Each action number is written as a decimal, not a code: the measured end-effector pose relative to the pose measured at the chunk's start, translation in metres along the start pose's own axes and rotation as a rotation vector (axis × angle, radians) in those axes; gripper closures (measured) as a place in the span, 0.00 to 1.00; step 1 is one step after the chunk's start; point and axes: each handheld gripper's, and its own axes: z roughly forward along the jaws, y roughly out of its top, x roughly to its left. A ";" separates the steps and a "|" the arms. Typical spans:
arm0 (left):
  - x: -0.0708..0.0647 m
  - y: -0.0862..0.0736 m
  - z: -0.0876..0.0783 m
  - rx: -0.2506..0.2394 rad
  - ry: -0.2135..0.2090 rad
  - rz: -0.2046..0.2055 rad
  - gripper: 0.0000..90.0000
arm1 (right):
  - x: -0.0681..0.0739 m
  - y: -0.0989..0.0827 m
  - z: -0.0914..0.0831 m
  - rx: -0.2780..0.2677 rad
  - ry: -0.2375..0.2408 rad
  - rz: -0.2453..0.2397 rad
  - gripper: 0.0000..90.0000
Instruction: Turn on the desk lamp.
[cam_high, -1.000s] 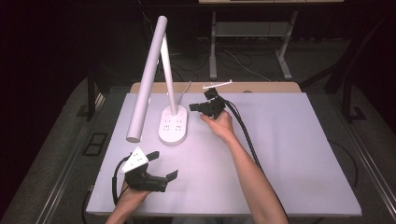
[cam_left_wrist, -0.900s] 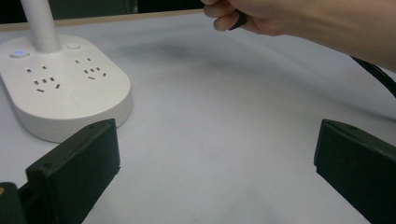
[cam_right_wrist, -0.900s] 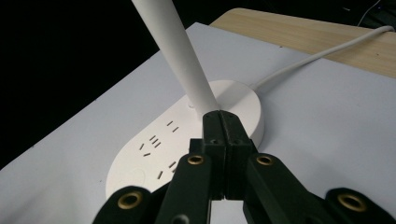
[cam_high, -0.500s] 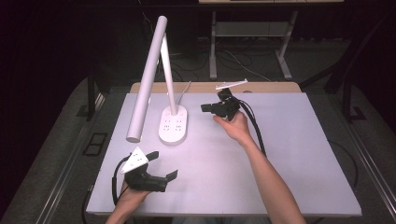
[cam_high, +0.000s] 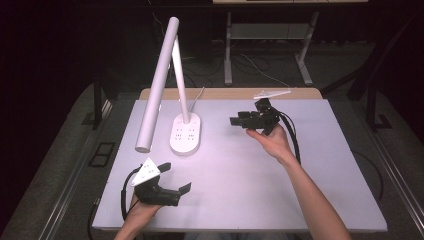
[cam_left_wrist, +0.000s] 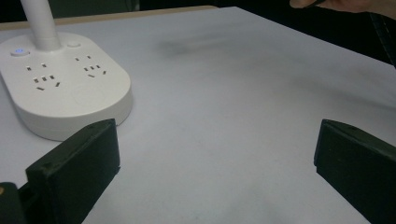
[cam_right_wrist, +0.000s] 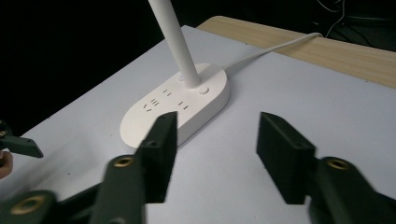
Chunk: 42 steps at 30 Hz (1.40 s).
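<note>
We see the right tongs (cam_high: 239, 120), jaws just opened and empty, now drawn back right of the white oval-based desk lamp (cam_high: 186, 134) at far-left tabletop (cam_high: 310, 190). The left tongs (cam_high: 172, 182) rest wide open, empty. We judge the button press complete.

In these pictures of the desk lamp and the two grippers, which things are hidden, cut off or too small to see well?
- Lamp head: its light face points down, hidden in the high view.
- Lamp base: the left gripper view's left edge cuts it; the post leaves at the top edge.
- Power cable: it runs off the table's far edge in the right gripper view, its plug out of frame.
- Socket markings: too small in the high view.
</note>
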 end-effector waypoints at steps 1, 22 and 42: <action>0.000 0.000 0.000 -0.001 0.001 0.000 0.00 | 0.000 -0.001 -0.003 -0.004 -0.003 0.001 0.38; -0.003 0.000 0.000 -0.009 0.007 0.002 0.00 | 0.010 -0.045 -0.070 -0.010 0.017 -0.001 0.00; -0.004 0.000 0.000 -0.007 0.005 0.010 0.00 | 0.005 -0.112 -0.113 -0.001 -0.006 0.059 0.00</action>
